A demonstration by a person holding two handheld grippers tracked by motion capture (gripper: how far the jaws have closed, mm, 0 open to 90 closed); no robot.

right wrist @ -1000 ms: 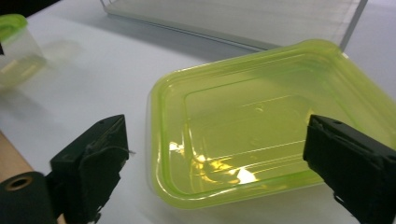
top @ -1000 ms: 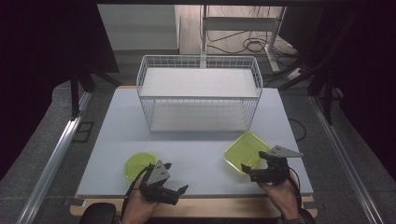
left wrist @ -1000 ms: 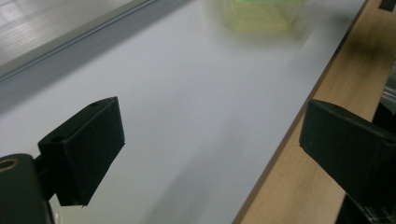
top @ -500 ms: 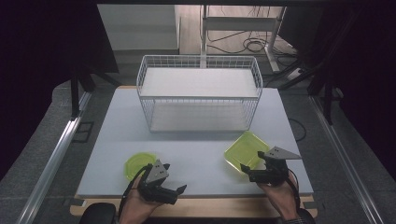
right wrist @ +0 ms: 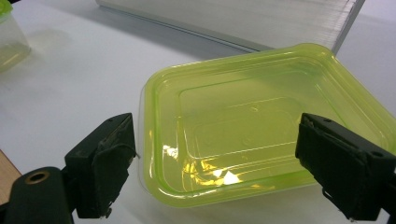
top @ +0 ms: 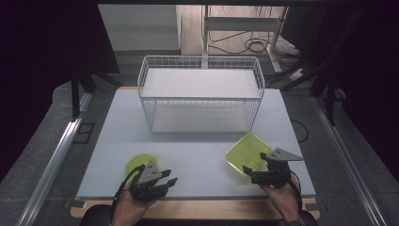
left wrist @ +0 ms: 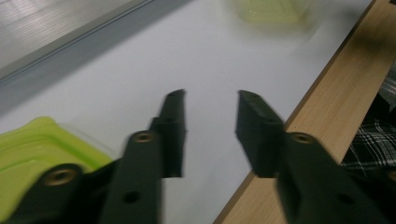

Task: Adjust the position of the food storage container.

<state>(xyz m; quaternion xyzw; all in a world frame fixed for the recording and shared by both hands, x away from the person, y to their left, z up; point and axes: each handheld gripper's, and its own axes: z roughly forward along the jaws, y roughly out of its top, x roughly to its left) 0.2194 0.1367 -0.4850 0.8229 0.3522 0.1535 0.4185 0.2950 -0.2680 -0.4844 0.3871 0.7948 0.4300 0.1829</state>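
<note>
A square translucent green container (top: pixel 247 151) lies on the white table (top: pixel 197 155) at the front right. My right gripper (top: pixel 249 174) stands open at its near edge. In the right gripper view the two jaws reach around the container (right wrist: pixel 261 135) without touching it, and the gripper (right wrist: pixel 217 126) holds nothing. A round green container (top: pixel 136 162) sits at the front left. Just right of it, my left gripper (top: pixel 167 179) points across the table. Its jaws have just been closing, with a gap left and only bare table between them (left wrist: pixel 210 98). The green container (left wrist: pixel 32 149) lies beside its left jaw.
A white wire basket (top: pixel 200 94) with a flat shelf stands at the back middle of the table. A wooden strip (top: pixel 211 209) runs along the near edge. Dark floor, metal rails and cables surround the table.
The left gripper's jaws stand closer together than half a second ago, and the hand has shifted slightly. The right hand and both containers have kept still.
</note>
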